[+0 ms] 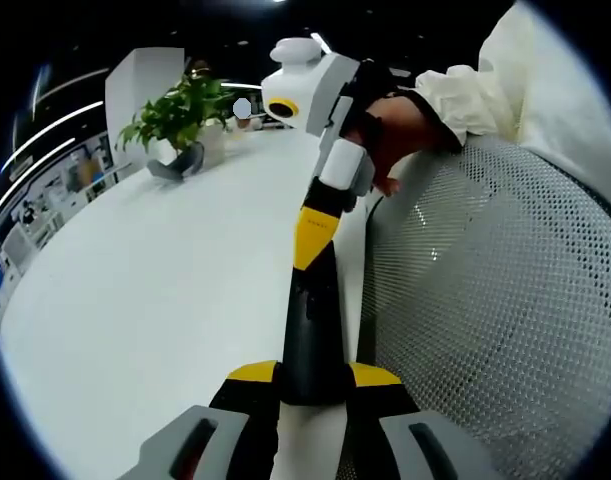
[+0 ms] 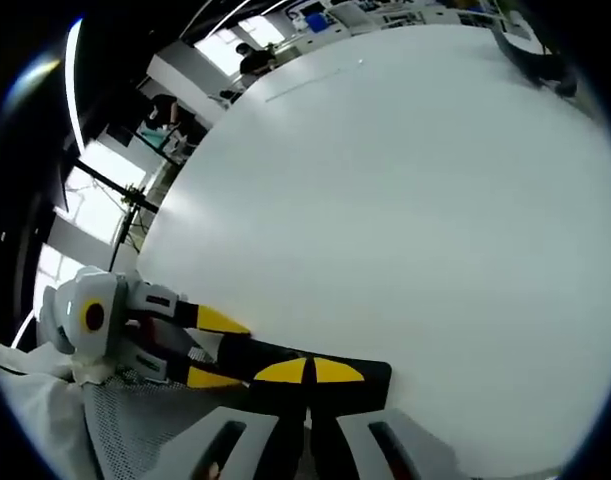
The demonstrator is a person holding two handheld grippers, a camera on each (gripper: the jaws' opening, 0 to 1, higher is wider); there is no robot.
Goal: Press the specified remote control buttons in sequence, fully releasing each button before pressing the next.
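Left gripper [image 1: 313, 385]: right at the lens, yellow-tipped jaws closed onto the near end of the long, slim black remote control [image 1: 311, 330]. Firm hold on both sides.
Remote in the left gripper view: dark, matte slab running away up the middle, lying along the table's edge. Its buttons can't be made out from here.
Right gripper [image 1: 315, 235]: coming in from the far side, yellow tips down on the remote's far end; white and grey body, held by a gloved hand [image 1: 395, 130].
Right gripper view: its own jaws [image 2: 307, 372] drawn together, yellow pads meeting on the remote's [image 2: 335, 385] black top face. Whether they pinch or only press, I cannot tell.
Other gripper there: the left gripper [image 2: 217, 350] enters from the left, gripping the remote's other end.
Hidden: the remote's middle is covered by the jaws in the right gripper view.
Table [image 1: 155, 290]: smooth, round, plain white top, faint sheen.
Mesh [image 1: 495, 300]: white perforated fabric, curved, alongside the table edge.
Sleeve [image 1: 505, 80]: crumpled white cloth, cut off at the border.
Far off: a green leafy potted plant [image 1: 180, 115] on the far side of the table; office shelving blurred beyond.
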